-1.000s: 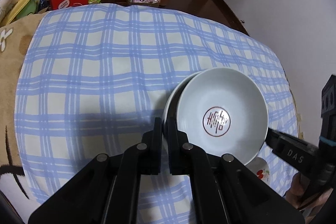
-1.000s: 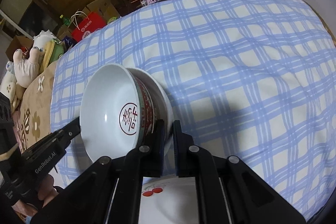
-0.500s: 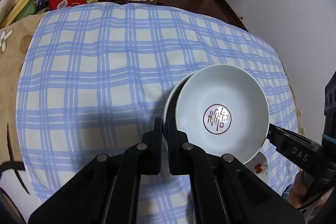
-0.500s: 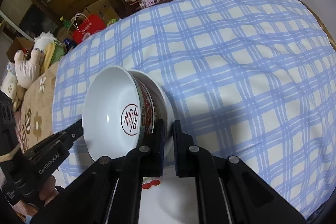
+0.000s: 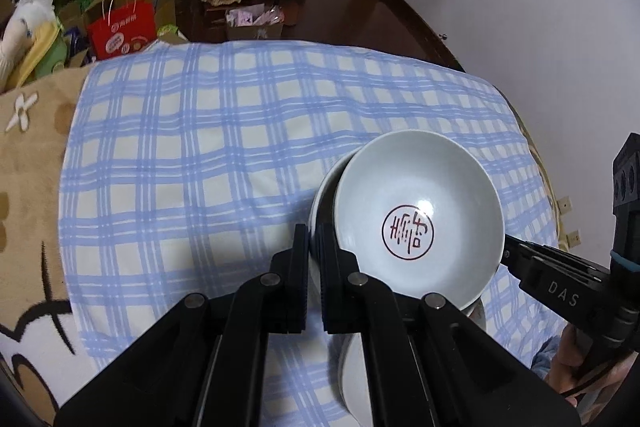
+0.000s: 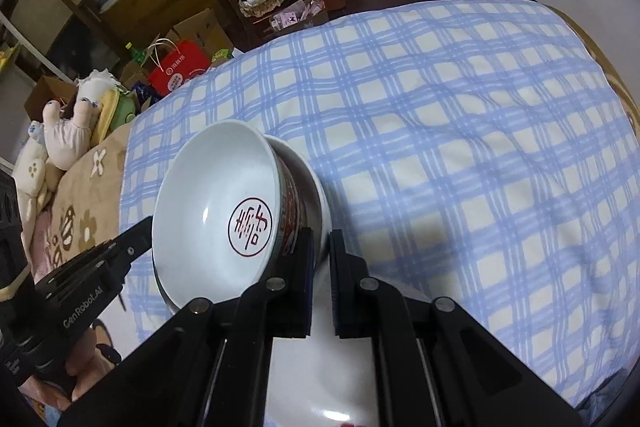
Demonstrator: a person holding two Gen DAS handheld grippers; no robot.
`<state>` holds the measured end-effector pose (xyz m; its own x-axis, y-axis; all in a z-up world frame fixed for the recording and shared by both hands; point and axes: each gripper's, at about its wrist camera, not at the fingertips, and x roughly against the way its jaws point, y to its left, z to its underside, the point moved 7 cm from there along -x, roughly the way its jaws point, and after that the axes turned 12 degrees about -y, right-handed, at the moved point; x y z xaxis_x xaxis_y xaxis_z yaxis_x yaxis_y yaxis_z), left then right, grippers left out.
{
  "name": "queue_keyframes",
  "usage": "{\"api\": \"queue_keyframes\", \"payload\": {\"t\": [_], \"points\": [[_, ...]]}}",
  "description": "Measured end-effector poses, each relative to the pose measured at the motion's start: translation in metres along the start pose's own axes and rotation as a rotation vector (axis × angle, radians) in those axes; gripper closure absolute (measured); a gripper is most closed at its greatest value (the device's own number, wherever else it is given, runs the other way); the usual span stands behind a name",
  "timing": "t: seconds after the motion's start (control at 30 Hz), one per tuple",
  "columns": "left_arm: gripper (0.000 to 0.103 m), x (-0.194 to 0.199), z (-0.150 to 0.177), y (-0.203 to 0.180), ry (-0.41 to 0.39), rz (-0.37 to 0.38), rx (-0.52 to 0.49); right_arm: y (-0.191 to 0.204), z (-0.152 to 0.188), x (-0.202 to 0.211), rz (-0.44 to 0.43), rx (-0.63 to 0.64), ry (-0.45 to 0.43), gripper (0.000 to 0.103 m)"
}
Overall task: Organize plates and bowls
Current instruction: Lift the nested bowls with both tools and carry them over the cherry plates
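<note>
White bowl (image 5: 420, 223) on plate (image 6: 316, 179), rim pinched between both tools

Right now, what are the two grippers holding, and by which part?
Both pinch the white plate that carries the bowl: the left gripper on its left rim, the right gripper on the opposite rim.

Left gripper (image 5: 314, 239): pointed steeply down, jaws clamped on plate (image 5: 320, 199) rim.
Right gripper (image 6: 320, 247): pointed steeply down, jaws clamped on the opposite rim.
</note>
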<state>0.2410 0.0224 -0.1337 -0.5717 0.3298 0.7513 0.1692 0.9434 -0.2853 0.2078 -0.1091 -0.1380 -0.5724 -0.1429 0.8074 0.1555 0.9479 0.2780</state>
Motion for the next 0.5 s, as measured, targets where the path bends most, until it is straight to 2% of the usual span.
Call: {"api": "queue_keyframes", "payload": {"t": [0.1, 0.27, 0.5], "points": [[0.100, 0.006, 0.006, -0.011, 0.007, 0.020, 0.002, -0.010, 0.007, 0.014, 0.007, -0.015, -0.007, 0.094], [0.100, 0.007, 0.030, -0.034, 0.064, -0.006, -0.059, -0.023, 0.020, 0.029, 0.054, 0.016, -0.006, 0.094], [0.099, 0.007, 0.055, -0.049, 0.091, -0.043, -0.105, -0.043, 0.050, 0.035, 0.005, -0.060, 0.034, 0.095]]}}
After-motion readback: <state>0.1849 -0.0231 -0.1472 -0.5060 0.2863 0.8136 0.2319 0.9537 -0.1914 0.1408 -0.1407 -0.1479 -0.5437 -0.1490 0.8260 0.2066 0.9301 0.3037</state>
